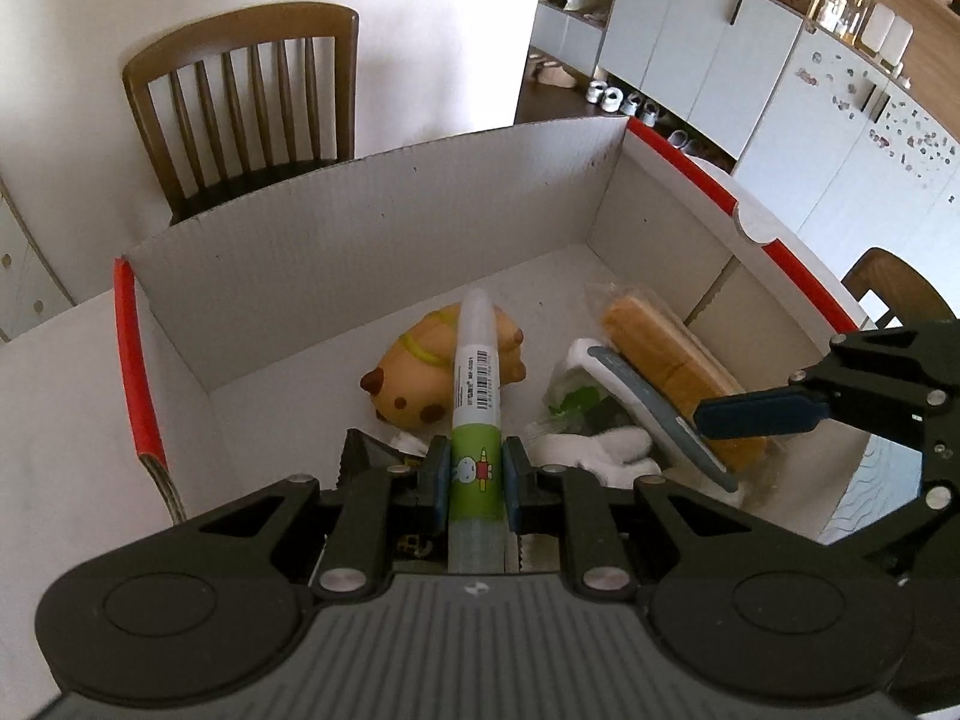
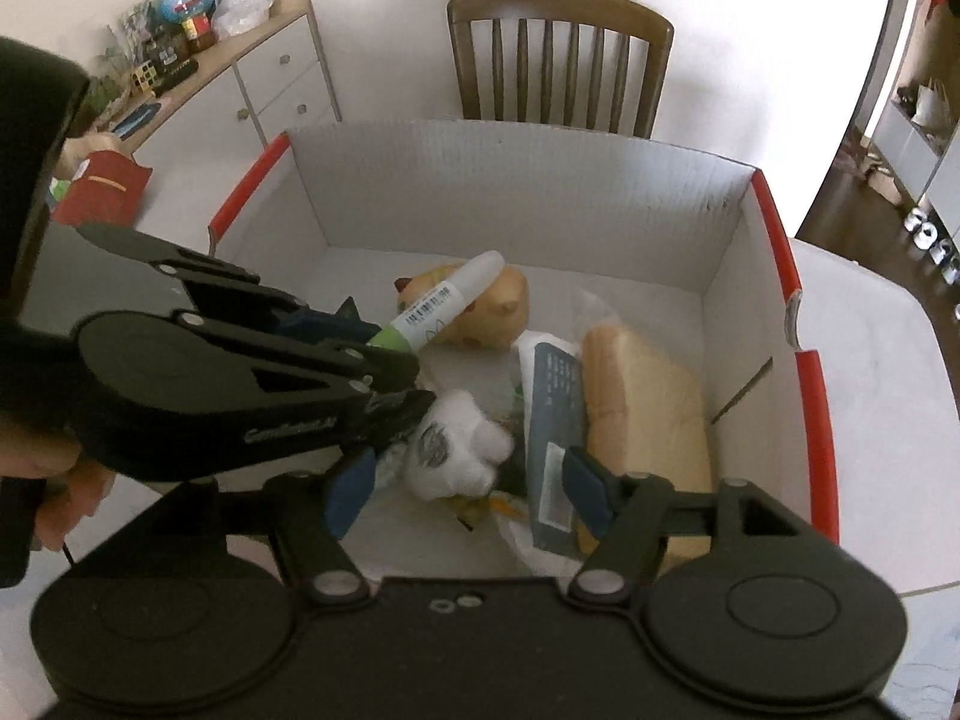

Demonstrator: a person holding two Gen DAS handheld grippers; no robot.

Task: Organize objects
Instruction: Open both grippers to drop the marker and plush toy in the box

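A white cardboard box (image 1: 372,222) with red-taped edges fills both views. My left gripper (image 1: 476,471) is shut on a pen (image 1: 474,372) with a green cartoon label, its pale cap pointing down over a tan toy animal (image 1: 414,372) on the box floor. In the right wrist view that left gripper (image 2: 384,342) and the pen (image 2: 447,300) reach in from the left. My right gripper (image 2: 471,492) stands open low in the box (image 2: 510,180). A white plush (image 2: 456,444) and a flat grey-blue item (image 2: 555,414) lie between its fingers, the item against the right pad. Wrapped bread (image 2: 642,402) lies beside them.
A wooden chair (image 1: 246,102) stands behind the box against the white wall. White cabinets (image 1: 708,48) and shoes on the floor are at the right. A low sideboard (image 2: 264,78) with clutter and a red bag (image 2: 102,189) sit to the left.
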